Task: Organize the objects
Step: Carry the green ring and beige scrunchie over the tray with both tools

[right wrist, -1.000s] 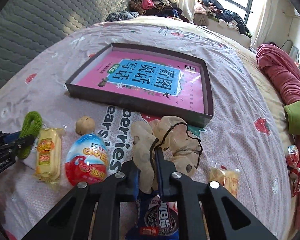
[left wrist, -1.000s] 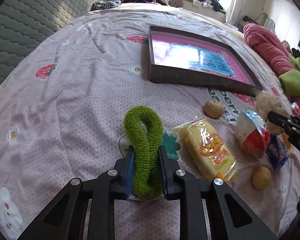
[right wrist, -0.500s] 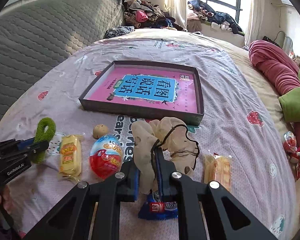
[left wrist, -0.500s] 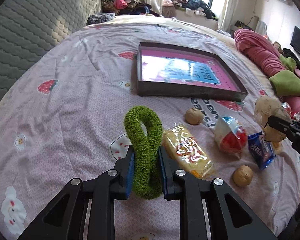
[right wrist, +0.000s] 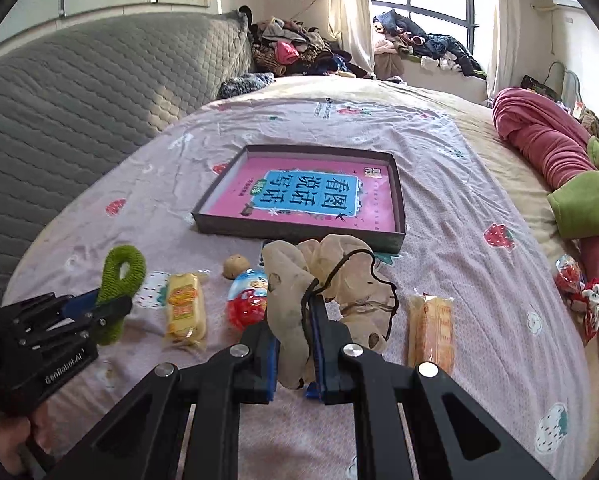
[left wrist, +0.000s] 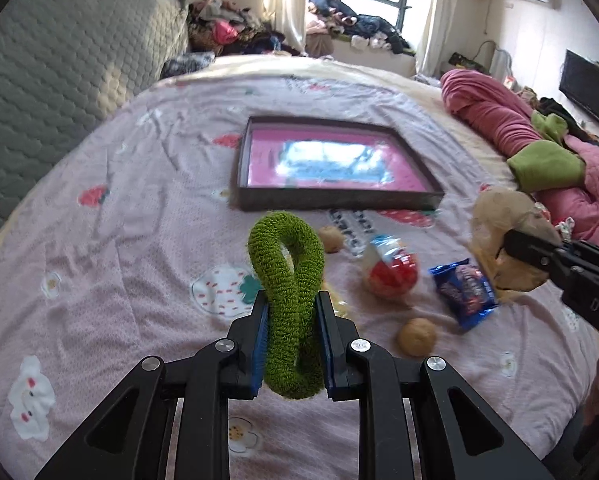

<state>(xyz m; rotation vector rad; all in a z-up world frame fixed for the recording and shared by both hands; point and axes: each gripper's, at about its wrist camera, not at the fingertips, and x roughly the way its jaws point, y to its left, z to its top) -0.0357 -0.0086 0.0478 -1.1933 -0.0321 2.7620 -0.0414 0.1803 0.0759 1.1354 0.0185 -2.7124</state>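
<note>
My left gripper is shut on a green fuzzy hair tie and holds it above the bedsheet; it also shows at the left of the right wrist view. My right gripper is shut on a beige scrunchie with a black cord, lifted above the sheet; it also shows at the right of the left wrist view. A dark shallow box with a pink and blue book inside lies beyond both grippers, also in the left wrist view.
On the sheet lie a yellow snack pack, a red and blue egg-shaped treat, two small brown balls, a blue cookie packet and another snack pack. A pink quilt lies right.
Both grippers have risen and drawn back from the bed with their items still held. The box and snacks now appear farther away.
</note>
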